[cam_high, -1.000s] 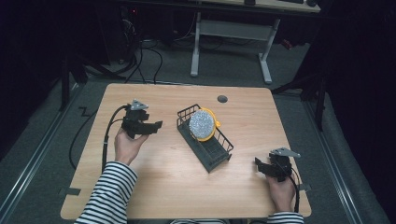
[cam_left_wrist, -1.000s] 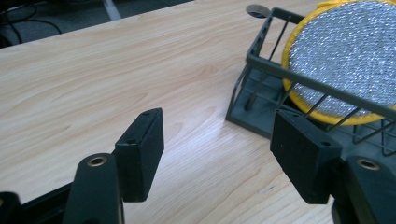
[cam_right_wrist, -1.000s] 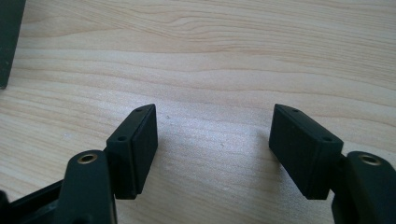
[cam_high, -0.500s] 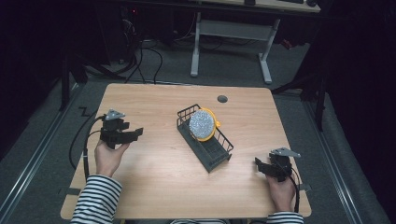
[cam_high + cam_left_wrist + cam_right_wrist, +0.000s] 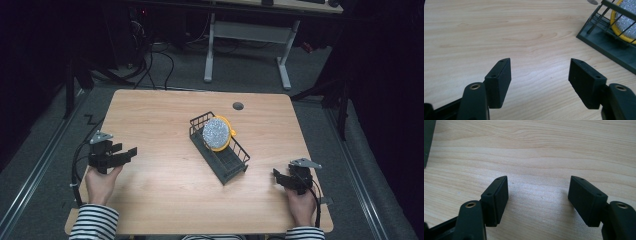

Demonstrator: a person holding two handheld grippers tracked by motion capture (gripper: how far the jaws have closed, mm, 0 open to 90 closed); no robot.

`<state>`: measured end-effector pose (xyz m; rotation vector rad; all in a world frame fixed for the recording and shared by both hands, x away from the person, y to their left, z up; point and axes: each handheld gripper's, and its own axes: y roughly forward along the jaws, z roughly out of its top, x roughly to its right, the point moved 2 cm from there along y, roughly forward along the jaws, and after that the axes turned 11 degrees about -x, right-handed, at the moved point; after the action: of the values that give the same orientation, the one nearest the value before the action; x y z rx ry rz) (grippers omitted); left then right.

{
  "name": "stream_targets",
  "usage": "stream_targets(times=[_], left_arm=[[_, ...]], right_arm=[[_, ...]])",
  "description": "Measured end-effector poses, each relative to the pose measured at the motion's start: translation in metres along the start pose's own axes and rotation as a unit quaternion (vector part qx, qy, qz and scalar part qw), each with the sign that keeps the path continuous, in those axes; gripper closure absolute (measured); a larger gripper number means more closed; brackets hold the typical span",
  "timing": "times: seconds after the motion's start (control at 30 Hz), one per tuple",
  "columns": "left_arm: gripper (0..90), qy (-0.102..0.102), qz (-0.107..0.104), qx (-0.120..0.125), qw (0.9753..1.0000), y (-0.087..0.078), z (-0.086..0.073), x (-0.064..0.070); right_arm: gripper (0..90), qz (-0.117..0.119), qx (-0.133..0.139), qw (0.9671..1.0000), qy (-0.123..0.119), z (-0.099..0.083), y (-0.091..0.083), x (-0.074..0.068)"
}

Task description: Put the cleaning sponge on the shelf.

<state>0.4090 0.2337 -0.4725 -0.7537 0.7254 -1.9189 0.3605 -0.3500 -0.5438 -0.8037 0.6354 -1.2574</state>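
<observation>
So you've got your left gripper [image 5: 121,153] near the table's [image 5: 165,200] left edge, jaws spread wide with bare wood between them, and your right gripper [image 5: 280,177] down by the right front corner, jaws also wide apart and empty. Mid-table sits the black wire rack [image 5: 220,147], angled, with a silvery glittery ball [image 5: 216,133] and a yellow ring [image 5: 230,131] around it inside the far end. Can't spot any readable labels or writing anywhere

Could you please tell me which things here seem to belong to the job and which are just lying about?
Likely the job:
- rack
- glittery ball in the rack
- yellow ring behind the ball

Just there:
- grommet hole in the table
- cables on the floor
</observation>
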Motion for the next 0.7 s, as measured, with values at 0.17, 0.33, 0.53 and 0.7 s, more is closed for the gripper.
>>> stream_targets(times=[0.17,0.33,0.53,0.7], left_arm=[[35.0,-0.011,0.005,0.004,0.9999,-0.002,-0.012,-0.004],[34.6,-0.013,0.012,-0.005,0.9998,0.005,-0.024,-0.005],[33.7,-0.023,0.016,-0.002,0.9996,0.013,-0.039,-0.004],[32.1,-0.031,0.018,0.010,0.9993,0.019,-0.050,-0.003]], right_arm=[[32.5,0.000,0.001,1.0000,-0.001,0.000,0.000,0.000],[32.5,0.000,0.000,1.0000,0.000,0.000,0.000,0.000],[32.4,0.000,0.000,1.0000,0.000,0.000,0.000,0.000],[32.0,0.001,0.001,1.0000,-0.001,0.000,0.000,0.000]])
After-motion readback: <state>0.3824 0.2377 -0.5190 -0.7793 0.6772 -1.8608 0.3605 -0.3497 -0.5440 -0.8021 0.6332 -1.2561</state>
